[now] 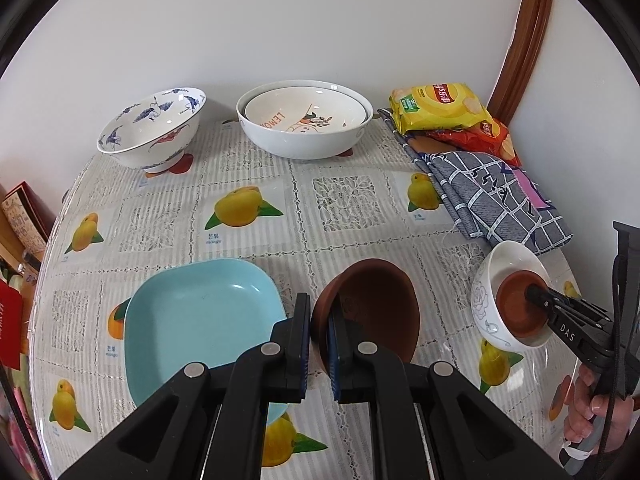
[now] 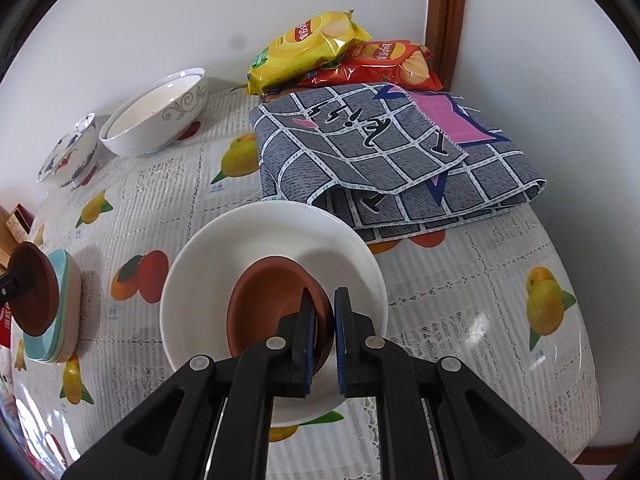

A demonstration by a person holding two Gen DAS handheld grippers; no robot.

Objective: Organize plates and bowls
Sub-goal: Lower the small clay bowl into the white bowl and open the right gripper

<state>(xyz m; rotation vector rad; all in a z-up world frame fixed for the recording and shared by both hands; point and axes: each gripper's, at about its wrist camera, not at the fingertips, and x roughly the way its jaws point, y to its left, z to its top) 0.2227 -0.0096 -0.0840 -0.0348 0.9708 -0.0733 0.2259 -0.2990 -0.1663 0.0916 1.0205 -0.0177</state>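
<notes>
Right dish: a small round brown clay dish sits low inside a white ceramic bowl near the table's front edge.
Right gripper: clamped on that dish's near rim.
Left dish: a second brown clay dish, tilted, just beside a light-blue square plate.
Left gripper: closed on its rim.
Doing it well: I judge each dish should bottom out flat before its rim is let go.
Surroundings: fruit-print tablecloth, folded grey checked cloth.

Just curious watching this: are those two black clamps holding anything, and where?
Yes. The left gripper pinches a brown dish by its rim; the right gripper pinches a smaller brown dish by its rim.
</notes>
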